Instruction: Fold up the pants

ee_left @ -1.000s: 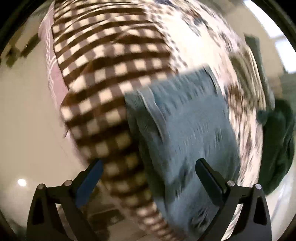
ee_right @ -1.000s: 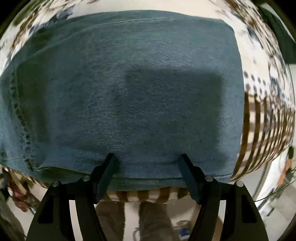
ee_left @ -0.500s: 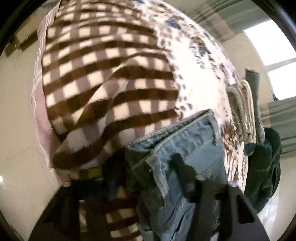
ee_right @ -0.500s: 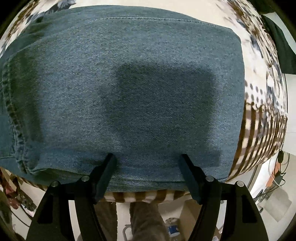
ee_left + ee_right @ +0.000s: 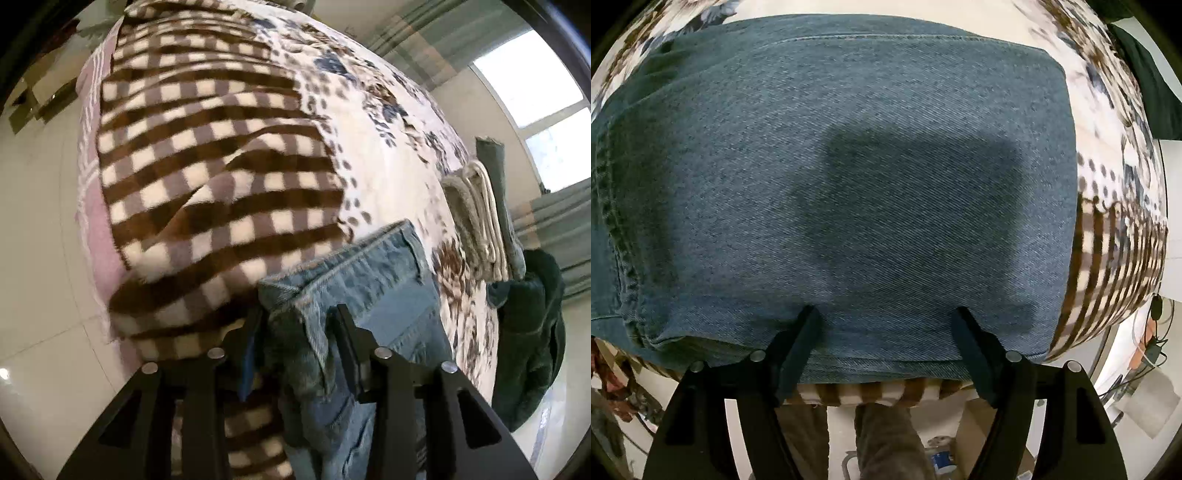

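The blue denim pants (image 5: 849, 166) lie folded into a thick rectangle on a bed, filling the right wrist view. My right gripper (image 5: 886, 317) is open, its fingers spread over the pants' near folded edge, holding nothing. In the left wrist view the pants (image 5: 373, 280) show as a folded stack at the bed's edge. My left gripper (image 5: 295, 321) has closed on the corner of that denim stack, with the seamed edge between its fingers.
The bed carries a brown-and-cream checked blanket (image 5: 207, 177) and a floral sheet (image 5: 388, 140). Folded grey and cream clothes (image 5: 476, 218) and a dark green garment (image 5: 532, 332) lie at the far right. Tiled floor (image 5: 44, 258) lies left. A person's legs (image 5: 886, 439) stand below the bed edge.
My left gripper moved in to the pants' corner and closed on it; it was open a second ago. My right gripper stayed open at the near edge.
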